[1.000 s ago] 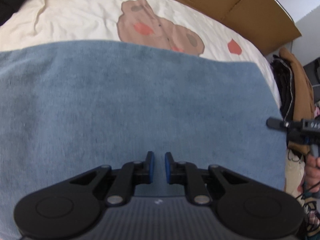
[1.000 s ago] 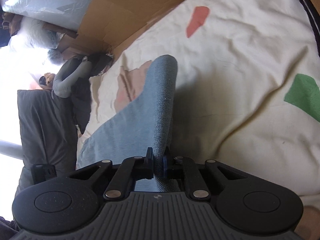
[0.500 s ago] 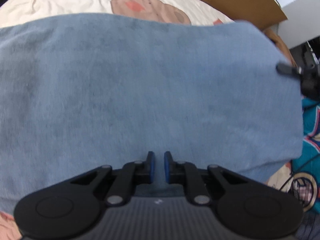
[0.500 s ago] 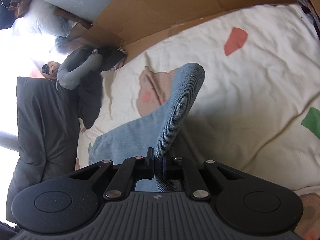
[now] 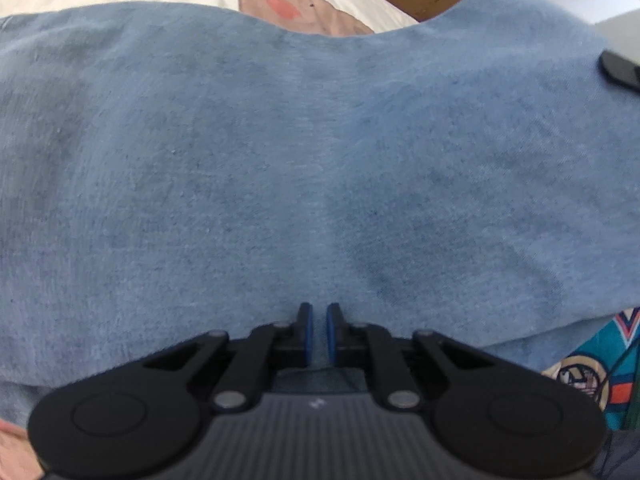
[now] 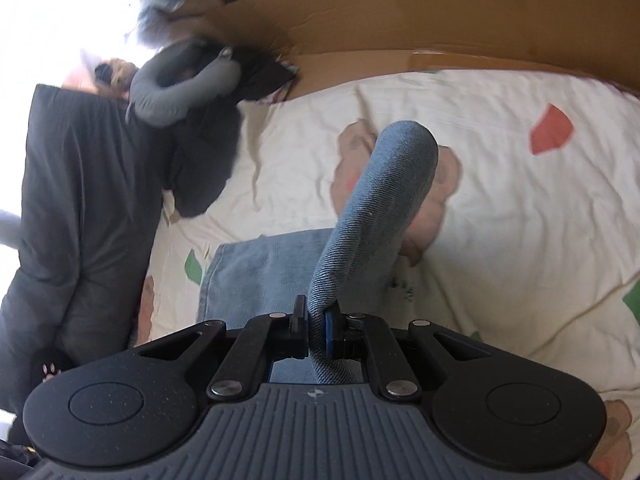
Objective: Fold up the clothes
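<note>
A light blue denim garment fills most of the left wrist view, stretched in front of the camera. My left gripper is shut on its near edge, with cloth between the blue pads. In the right wrist view the same garment rises as a curved fold above the bed, and its lower part lies flat on the sheet. My right gripper is shut on that folded edge. The tip of the right gripper shows at the right edge of the left wrist view.
The bed has a cream sheet with bear and colour patches. Brown cardboard stands behind it. A dark grey duvet and a grey neck pillow lie at the left. A teal printed garment lies at lower right.
Both grippers have lifted the blue garment higher off the bed; it covers more of the left wrist view, and the right wrist view has tilted to show more of the sheet.
</note>
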A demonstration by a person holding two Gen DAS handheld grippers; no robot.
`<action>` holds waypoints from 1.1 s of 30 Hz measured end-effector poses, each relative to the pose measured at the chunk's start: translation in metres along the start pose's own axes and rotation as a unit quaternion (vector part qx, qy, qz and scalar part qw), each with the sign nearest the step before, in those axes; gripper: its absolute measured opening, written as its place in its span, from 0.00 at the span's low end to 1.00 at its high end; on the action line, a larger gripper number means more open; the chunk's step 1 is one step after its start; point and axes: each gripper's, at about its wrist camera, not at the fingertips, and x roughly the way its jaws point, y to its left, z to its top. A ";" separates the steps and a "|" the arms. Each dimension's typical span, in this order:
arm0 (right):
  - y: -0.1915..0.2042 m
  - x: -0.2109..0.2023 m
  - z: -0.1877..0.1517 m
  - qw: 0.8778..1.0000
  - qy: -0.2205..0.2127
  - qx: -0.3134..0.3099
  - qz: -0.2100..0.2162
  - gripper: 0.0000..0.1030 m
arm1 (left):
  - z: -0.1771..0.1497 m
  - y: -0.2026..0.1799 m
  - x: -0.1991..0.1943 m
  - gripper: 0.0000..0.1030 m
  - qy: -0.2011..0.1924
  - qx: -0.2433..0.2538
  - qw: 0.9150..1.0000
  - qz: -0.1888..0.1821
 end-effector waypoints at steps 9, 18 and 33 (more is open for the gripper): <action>0.073 0.032 0.013 0.997 0.048 -0.047 -0.033 0.06 | -0.011 0.022 -0.025 0.08 -0.034 -0.024 0.999 -0.033; 0.124 0.073 0.020 0.995 0.072 -0.059 -0.036 0.06 | -0.016 0.089 -0.094 0.12 -0.134 -0.096 0.986 0.011; 0.170 0.151 0.005 0.996 0.059 -0.055 -0.041 0.06 | -0.022 0.149 -0.122 0.12 -0.193 -0.184 0.963 0.043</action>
